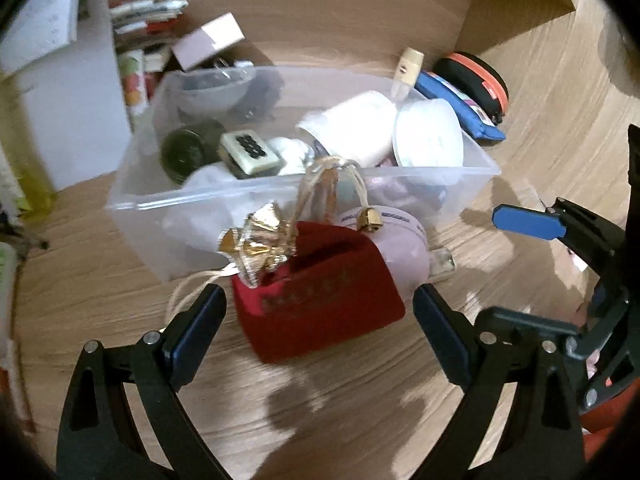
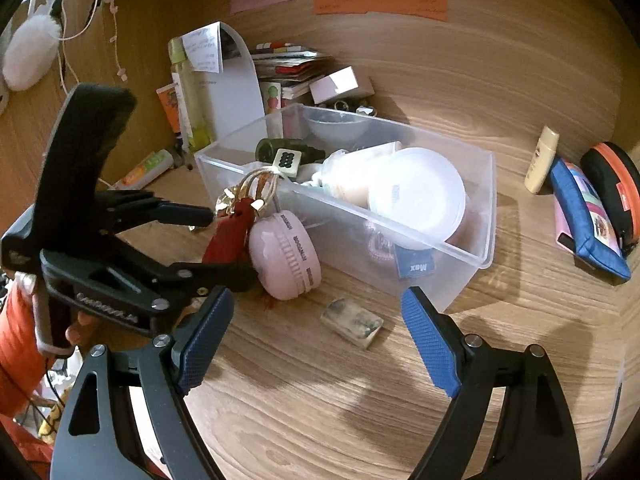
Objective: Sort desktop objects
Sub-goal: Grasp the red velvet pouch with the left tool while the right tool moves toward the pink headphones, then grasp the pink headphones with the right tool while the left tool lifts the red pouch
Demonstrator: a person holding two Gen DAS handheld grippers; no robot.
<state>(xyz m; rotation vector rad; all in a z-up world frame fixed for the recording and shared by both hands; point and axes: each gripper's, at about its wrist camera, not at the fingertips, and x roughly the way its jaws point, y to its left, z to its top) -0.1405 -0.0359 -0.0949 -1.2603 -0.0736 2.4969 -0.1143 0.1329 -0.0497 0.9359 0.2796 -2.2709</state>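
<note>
A clear plastic bin [image 1: 280, 196] [image 2: 472, 240] stands on the wooden desk, holding a white cup, a round white lid, a dark jar and a tile with dots. A red velvet pouch [image 1: 320, 304] [image 2: 228, 240] with gold trim and cord lies in front of the bin, beside a round pink case [image 1: 400, 252] [image 2: 286, 252]. My left gripper [image 1: 320, 320] [image 2: 224, 240] is open, its fingers on either side of the pouch. My right gripper [image 2: 316, 340] is open and empty above the desk near a small grey block [image 2: 352, 322].
A blue pouch [image 2: 588, 232] [image 1: 460, 108], a black and orange case [image 2: 616, 188] [image 1: 476, 80] and a cream bottle [image 2: 542, 160] lie right of the bin. Books, a pink box [image 2: 334, 84] and bottles stand behind it at the left. Sticky notes hang on the back wall.
</note>
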